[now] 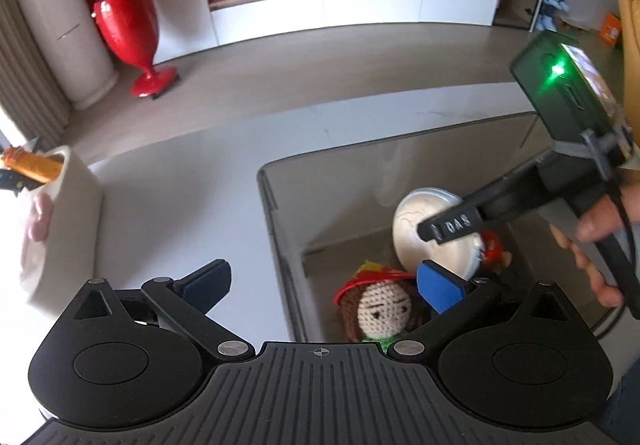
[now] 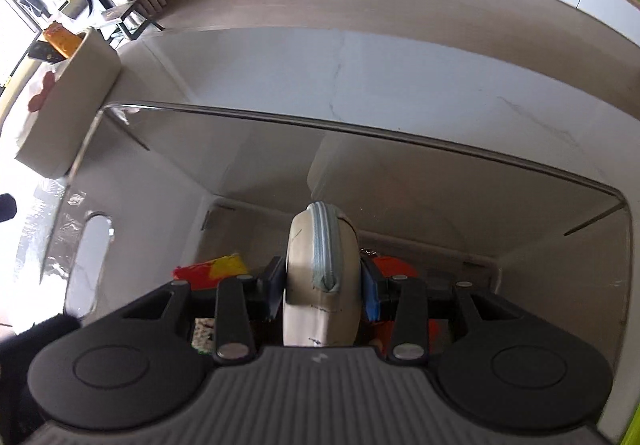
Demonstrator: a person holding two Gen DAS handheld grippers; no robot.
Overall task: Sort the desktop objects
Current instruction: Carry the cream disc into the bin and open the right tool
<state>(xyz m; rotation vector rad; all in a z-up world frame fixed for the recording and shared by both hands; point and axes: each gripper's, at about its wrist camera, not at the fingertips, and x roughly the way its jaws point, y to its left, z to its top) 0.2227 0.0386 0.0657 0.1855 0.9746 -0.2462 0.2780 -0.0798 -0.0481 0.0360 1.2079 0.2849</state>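
Observation:
My right gripper (image 2: 324,287) is shut on a round cream zip case (image 2: 322,277) and holds it on edge inside a clear plastic bin (image 2: 360,129). In the left wrist view the case (image 1: 432,241) hangs in the bin (image 1: 276,213) under the right gripper's finger (image 1: 452,225). A crochet doll with a red hat (image 1: 380,309) and an orange toy (image 1: 494,247) lie on the bin floor. My left gripper (image 1: 324,285) is open and empty, with its blue pads astride the bin's left wall.
A white cylindrical holder (image 1: 60,221) with an orange item and dark tools stands at the table's left; it also shows in the right wrist view (image 2: 76,93). White marble tabletop (image 1: 180,181) lies between the holder and the bin. A red stool (image 1: 132,33) stands on the floor.

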